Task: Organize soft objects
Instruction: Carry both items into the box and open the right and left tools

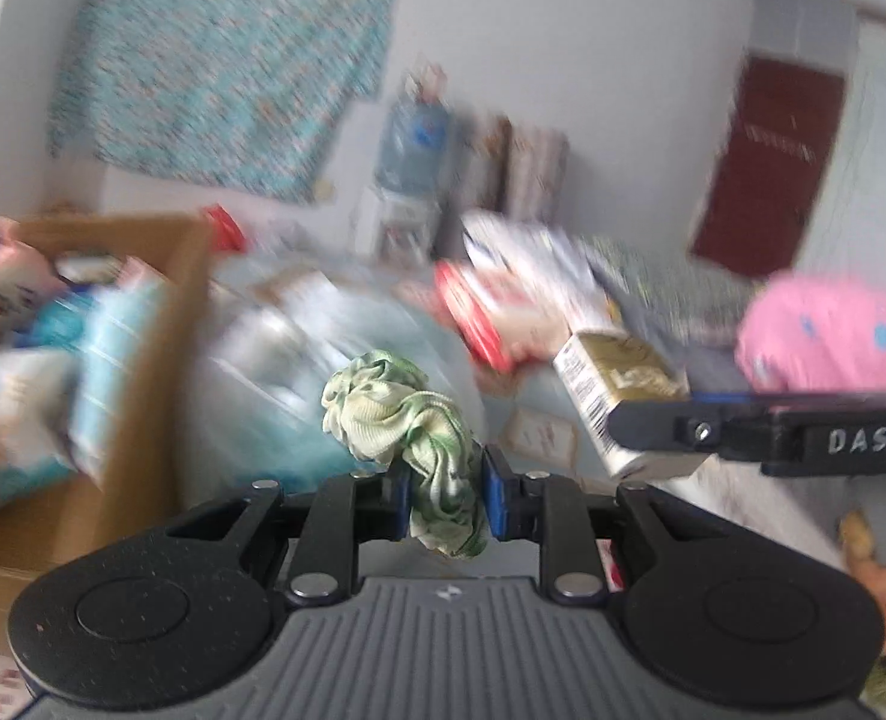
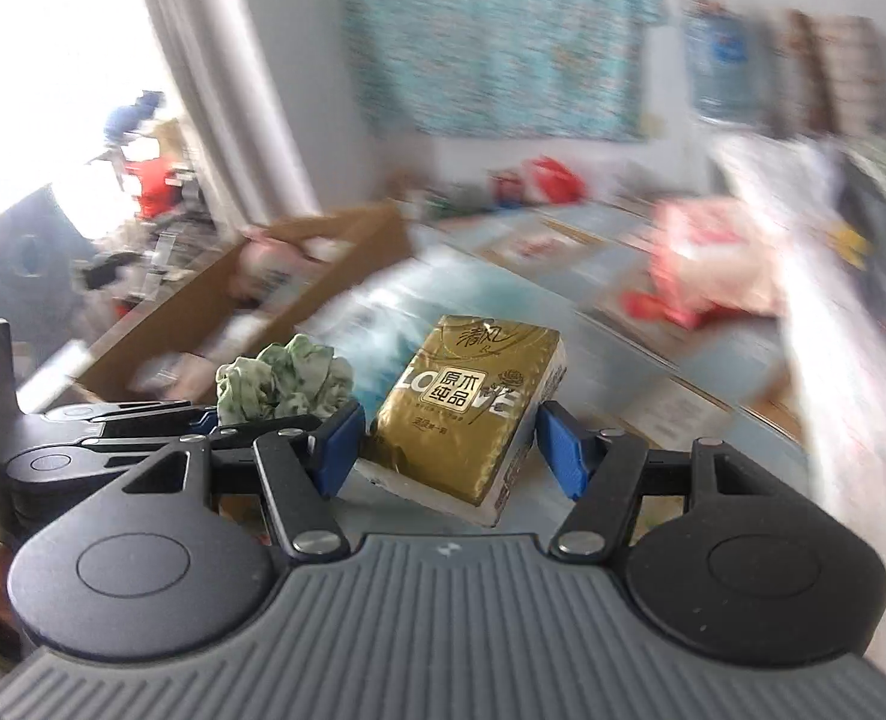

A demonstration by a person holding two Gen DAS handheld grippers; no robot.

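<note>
My left gripper (image 1: 446,495) is shut on a crumpled green and white cloth (image 1: 407,414) and holds it in the air. The cloth also shows in the right wrist view (image 2: 281,384), held by the left gripper (image 2: 215,420). My right gripper (image 2: 446,441) is shut on a gold tissue pack (image 2: 467,402), which its blue pads (image 2: 341,450) squeeze from both sides. In the left wrist view the right gripper (image 1: 653,420) holds the same pack (image 1: 617,384) at the right. A brown cardboard box (image 1: 143,360) with soft packs inside stands at the left.
A big pale blue plastic-wrapped bundle (image 1: 323,348) lies beside the box (image 2: 299,294). Red and white packs (image 1: 503,306) and a pink spotted cushion (image 1: 833,336) lie at the right. A patterned turquoise cloth (image 1: 221,60) hangs on the wall. The views are motion-blurred.
</note>
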